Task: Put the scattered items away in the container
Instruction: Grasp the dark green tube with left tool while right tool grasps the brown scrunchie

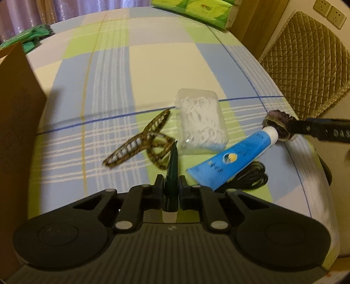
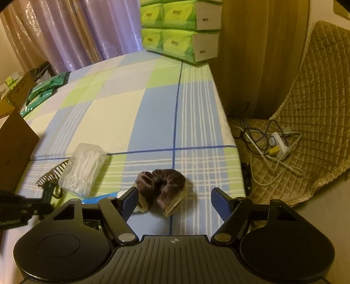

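Brown velvet scrunchie (image 2: 161, 187) lies between my wide-open right claw (image 2: 175, 204), beside the floss-pick box (image 2: 84, 168), while my left claw (image 1: 171, 181) pinches a dark green clip (image 1: 172, 166).

The cardboard box (image 1: 15, 131) is cut off by the left wrist view's edge at nine o'clock, so its inside cannot be seen, and the stack of tissue packs (image 1: 196, 11) runs out of frame at twelve. Black hair ties (image 1: 253, 179) lie half hidden under the blue tube (image 1: 227, 159) at four o'clock. In the right wrist view the left gripper (image 2: 47, 196) at eight o'clock is a dark blur, and the tortoiseshell hair claw (image 2: 52, 177) is partly covered by the clear box of floss picks (image 2: 84, 168).
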